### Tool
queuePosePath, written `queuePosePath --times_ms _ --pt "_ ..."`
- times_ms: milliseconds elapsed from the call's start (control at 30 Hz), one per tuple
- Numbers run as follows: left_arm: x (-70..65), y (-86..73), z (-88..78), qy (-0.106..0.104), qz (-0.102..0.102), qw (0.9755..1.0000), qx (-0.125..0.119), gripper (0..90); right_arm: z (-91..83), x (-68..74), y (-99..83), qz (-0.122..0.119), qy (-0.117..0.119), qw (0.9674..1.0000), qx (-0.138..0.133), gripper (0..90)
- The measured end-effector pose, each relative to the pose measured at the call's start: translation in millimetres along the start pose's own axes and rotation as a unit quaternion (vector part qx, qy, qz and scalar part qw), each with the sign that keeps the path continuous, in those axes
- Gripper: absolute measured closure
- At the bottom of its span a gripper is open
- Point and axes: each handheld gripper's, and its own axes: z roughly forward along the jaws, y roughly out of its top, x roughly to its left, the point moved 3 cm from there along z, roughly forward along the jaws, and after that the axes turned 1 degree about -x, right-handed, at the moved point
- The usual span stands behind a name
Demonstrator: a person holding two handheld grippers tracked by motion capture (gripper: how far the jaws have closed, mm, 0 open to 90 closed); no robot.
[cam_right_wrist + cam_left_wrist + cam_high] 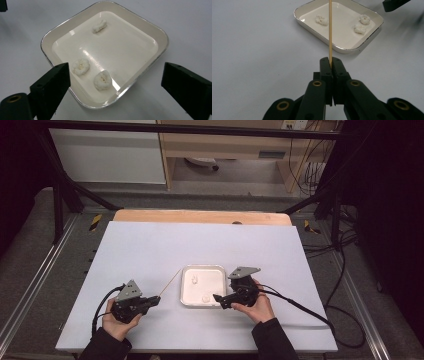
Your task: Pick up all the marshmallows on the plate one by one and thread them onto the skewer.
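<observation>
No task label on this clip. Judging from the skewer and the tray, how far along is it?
Done: the left gripper is shut on the wooden skewer, which points toward the tray. In hand: the right gripper is open over the tray's near edge. Left: all three white puffed pieces lie loose in the tray; none is on the skewer.

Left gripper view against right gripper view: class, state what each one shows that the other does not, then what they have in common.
The left gripper view alone shows a thin wooden skewer pinched between the shut jaws of the left gripper.

The right gripper view alone shows the right gripper with its jaws wide apart, hanging over the near edge of the tray.

Both show the white square tray on the white table, holding three small white puffy pieces.
</observation>
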Motion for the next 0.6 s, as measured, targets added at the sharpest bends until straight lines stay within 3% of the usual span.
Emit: queuePosePath --times_ms 333,600 --pt "0.3 -1.3 2.1 0.0 -0.001 1.0 0.002 88.7 14.4 1.0 -1.5 -0.035 0.014 0.9988 0.033 32.1" --pt "0.2 -2.0 4.3 -0.003 -0.004 1.0 0.004 88.7 18.6 2.4 -2.7 -0.05 0.02 0.9977 0.04 45.2"
